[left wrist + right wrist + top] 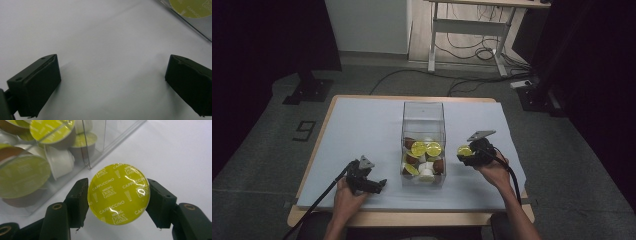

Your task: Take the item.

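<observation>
Where the table (362, 120) carries its pale cover, a clear plastic box (423, 112) stands at centre, holding a heap of brown, white and yellow-lidded capsules (426, 149). The right gripper (468, 154), held in the right hand (494, 172) just right of the box, is clamped on a coffee capsule (119, 194); its yellow foil lid, printed "Dolce Gusto Cappuccino", sits between both jaws. The left gripper (379, 186), held in the left hand (346, 194), rests low over the near-left part of the table, left of the box. Its jaws stand wide apart with bare cover between them.
</observation>
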`<action>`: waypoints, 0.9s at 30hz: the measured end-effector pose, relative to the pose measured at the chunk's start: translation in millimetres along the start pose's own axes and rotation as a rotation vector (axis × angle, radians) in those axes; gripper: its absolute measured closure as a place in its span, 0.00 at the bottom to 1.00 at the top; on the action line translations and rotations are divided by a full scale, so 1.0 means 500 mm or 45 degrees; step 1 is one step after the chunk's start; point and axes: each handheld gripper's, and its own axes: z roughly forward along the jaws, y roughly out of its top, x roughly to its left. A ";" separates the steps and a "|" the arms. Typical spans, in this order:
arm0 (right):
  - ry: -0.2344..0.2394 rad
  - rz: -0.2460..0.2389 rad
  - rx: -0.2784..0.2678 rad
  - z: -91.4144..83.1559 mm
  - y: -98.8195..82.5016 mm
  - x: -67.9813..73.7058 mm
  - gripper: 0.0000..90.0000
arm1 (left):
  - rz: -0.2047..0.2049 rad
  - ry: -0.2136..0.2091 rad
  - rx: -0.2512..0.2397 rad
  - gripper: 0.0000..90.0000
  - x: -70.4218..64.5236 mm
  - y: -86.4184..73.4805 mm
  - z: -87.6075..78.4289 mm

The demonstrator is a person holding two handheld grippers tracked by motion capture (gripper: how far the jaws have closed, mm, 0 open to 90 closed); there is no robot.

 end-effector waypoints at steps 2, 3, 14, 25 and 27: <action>-0.004 0.003 0.011 0.007 -0.005 -0.002 0.44 | 0.002 0.000 0.000 0.00 0.000 0.000 0.000; -0.005 0.002 0.016 0.010 -0.008 -0.003 0.44 | 0.002 0.000 0.000 0.00 0.000 0.000 0.000; -0.005 0.009 0.039 0.040 -0.029 -0.006 0.44 | 0.001 0.000 -0.001 0.00 0.000 0.000 0.000; 0.016 0.039 0.054 0.065 -0.046 -0.009 0.44 | 0.001 0.001 0.000 0.00 0.000 0.000 0.000; 0.025 0.046 0.053 0.068 -0.048 -0.009 0.44 | 0.002 0.001 0.000 0.00 0.000 0.000 0.000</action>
